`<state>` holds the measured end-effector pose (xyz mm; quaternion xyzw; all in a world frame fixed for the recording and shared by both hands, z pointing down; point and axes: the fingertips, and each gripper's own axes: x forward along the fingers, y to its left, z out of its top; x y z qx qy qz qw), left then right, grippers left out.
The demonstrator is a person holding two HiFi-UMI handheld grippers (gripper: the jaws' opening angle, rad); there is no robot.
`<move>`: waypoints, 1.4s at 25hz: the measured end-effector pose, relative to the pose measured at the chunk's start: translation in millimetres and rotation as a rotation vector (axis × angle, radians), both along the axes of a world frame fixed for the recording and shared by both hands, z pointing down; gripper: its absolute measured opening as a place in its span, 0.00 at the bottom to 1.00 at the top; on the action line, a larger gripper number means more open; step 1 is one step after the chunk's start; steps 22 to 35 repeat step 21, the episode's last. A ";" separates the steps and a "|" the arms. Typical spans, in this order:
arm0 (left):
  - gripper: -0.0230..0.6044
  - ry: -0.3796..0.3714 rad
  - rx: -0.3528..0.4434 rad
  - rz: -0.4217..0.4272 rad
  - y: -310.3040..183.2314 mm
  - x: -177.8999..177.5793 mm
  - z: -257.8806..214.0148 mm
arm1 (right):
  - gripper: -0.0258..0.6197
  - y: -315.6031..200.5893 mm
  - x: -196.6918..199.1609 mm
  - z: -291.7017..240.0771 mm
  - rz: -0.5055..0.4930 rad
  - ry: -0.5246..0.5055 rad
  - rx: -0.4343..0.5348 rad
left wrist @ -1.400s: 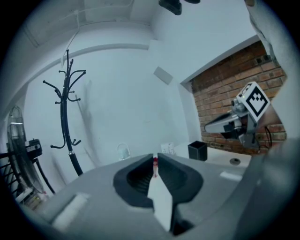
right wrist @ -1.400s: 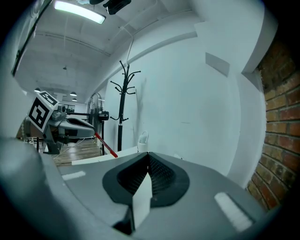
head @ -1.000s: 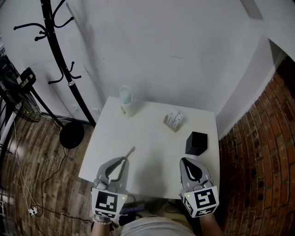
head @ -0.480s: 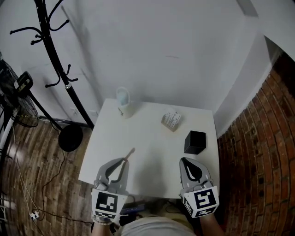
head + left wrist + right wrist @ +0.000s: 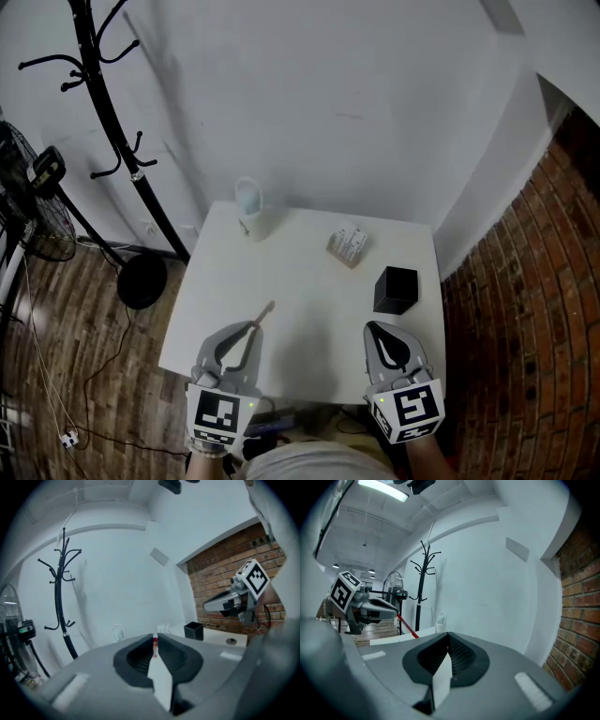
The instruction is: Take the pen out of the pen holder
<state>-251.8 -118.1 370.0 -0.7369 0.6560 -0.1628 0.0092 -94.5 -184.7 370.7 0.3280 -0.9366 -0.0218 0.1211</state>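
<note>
Head view: shows pen [image 5: 264, 312] clamped in left gripper [image 5: 253, 327], most of the shaft poking out past the fingertips. Shows right gripper [image 5: 379, 332] closed on nothing, holder [image 5: 397, 291] just ahead of its fingertips and well right of the left ones.

Left gripper view: confirms jaws nearly together, pinching the red pen right at the tips.

Right gripper view: confirms jaws together, nothing between.

Looks like extraction is done, with pen clear of holder above table [image 5: 309, 281]. Next, probably: lower left fingertips to bare table ahead, open gently, watch for rolling.
</note>
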 end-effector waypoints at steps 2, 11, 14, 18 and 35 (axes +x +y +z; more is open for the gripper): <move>0.07 -0.011 0.004 0.006 -0.3 -0.4 -0.7 | 0.05 0.2 -0.5 -0.3 0.000 -0.001 0.000; 0.07 -0.016 0.006 0.015 -2.4 1.0 0.0 | 0.05 -0.6 0.8 1.3 0.001 0.003 -0.001; 0.07 -0.015 0.008 0.017 -3.3 2.0 0.3 | 0.05 -0.9 1.7 1.9 0.003 0.003 0.000; 0.07 -0.013 0.007 0.019 -4.1 2.2 0.6 | 0.05 -1.5 1.9 1.0 0.010 0.009 -0.007; 0.07 -0.014 0.005 0.021 -4.4 3.2 1.2 | 0.05 -2.2 2.8 -0.2 0.017 0.014 -0.016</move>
